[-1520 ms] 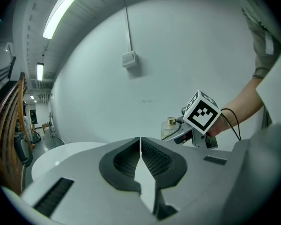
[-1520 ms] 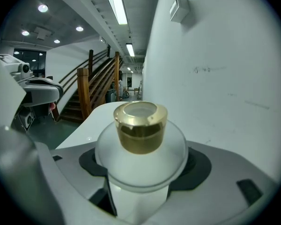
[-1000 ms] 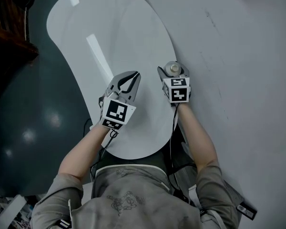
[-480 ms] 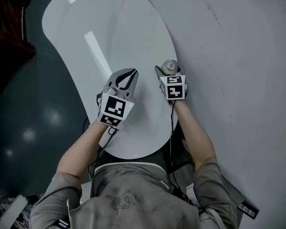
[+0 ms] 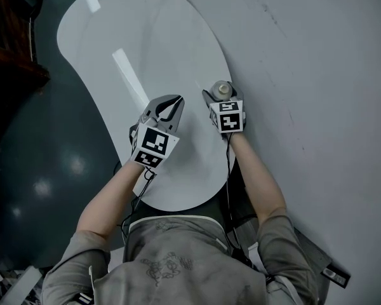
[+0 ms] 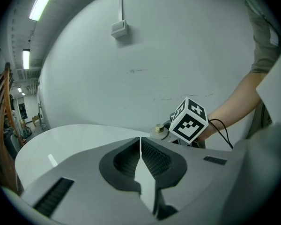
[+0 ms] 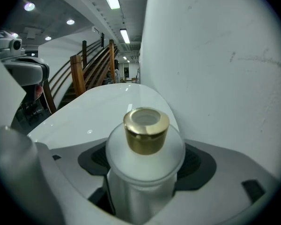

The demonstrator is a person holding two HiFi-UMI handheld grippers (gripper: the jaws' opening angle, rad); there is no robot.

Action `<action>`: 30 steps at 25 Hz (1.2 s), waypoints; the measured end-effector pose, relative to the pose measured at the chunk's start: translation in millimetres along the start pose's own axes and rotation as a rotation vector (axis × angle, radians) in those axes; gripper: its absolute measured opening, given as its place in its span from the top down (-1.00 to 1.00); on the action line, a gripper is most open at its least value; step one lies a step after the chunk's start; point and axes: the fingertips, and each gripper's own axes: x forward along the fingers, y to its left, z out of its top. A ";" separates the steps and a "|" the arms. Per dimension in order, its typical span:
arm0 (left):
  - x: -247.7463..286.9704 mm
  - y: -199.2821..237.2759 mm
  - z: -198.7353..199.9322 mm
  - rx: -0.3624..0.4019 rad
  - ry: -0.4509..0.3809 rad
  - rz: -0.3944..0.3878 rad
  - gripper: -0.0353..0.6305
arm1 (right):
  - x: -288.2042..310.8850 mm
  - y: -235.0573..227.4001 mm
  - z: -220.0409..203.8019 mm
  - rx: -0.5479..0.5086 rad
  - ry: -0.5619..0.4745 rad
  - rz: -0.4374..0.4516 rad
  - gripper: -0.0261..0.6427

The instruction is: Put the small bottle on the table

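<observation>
**Count:** 1 small bottle (image 5: 223, 89), 2 grippers, 2 marker cubes, 1 surface (image 5: 140, 37), 2 forearms.

**Small bottle:** clamped upright betw. fingers of right gripper (image 5: 221, 98). Just right of frame centre in head view, at right edge of surface. Base hidden, so contact w/ surface not determinable. Seen in right gripper view as frosted white cylindrical body (image 7: 145, 172) w/ rounded shoulder. Topped by short gold metallic cap (image 7: 146, 130) w/ pale recessed centre. Dark ribbed pads (image 7: 201, 164) pressed to both sides.

**Left gripper** (image 5: 174, 101): fingers fully together, nothing betw. them. Ribbed dark pads (image 6: 155, 159) meeting along one thin seam in left gripper view. Held over surface just left of right gripper, tips angled toward upper right of frame.

**Arms:** left forearm (image 5: 108, 199) and right forearm (image 5: 257, 170), both bare, extended fwd from lower centre of frame. Grey sleeves (image 5: 70, 259) from elbows down.

**Marker cubes:** one per gripper, left (image 5: 153, 146) and right (image 5: 228, 117), w/ black-and-white square patterns.

**Surface:** white, glossy, kidney-shaped, w/ one bright streak reflection. Dark glossy floor (image 5: 38, 170) at frame left, matt grey wall (image 5: 324, 75) at frame right.
</observation>
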 end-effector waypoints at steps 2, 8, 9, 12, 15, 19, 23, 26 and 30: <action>-3.4 -1.4 3.4 0.001 0.007 -0.006 0.82 | -6.2 -0.3 5.8 -0.004 -0.009 -0.008 -0.12; -26.1 -2.4 25.2 0.021 -0.005 -0.003 0.83 | -36.0 2.4 30.1 0.016 -0.020 -0.021 -0.11; -30.2 -1.5 30.2 0.025 -0.012 0.001 0.82 | -43.1 3.1 36.7 0.025 -0.024 -0.022 -0.11; -41.6 2.4 46.1 0.028 -0.027 0.016 0.82 | -66.0 0.8 61.2 0.024 -0.061 -0.051 -0.11; -57.3 2.5 64.1 0.028 -0.050 0.020 0.82 | -92.2 1.0 82.9 0.053 -0.103 -0.058 -0.11; -82.5 6.9 84.4 0.050 -0.072 0.025 0.82 | -132.2 12.8 116.3 0.076 -0.168 -0.053 -0.11; -107.6 11.5 104.7 0.060 -0.105 0.029 0.82 | -174.5 25.9 144.9 0.056 -0.229 -0.079 0.17; -126.0 13.3 120.5 0.062 -0.135 0.033 0.82 | -207.1 34.3 163.6 0.058 -0.284 -0.101 0.35; -152.3 11.0 139.0 0.079 -0.175 0.038 0.82 | -252.9 50.0 181.1 0.064 -0.345 -0.103 0.51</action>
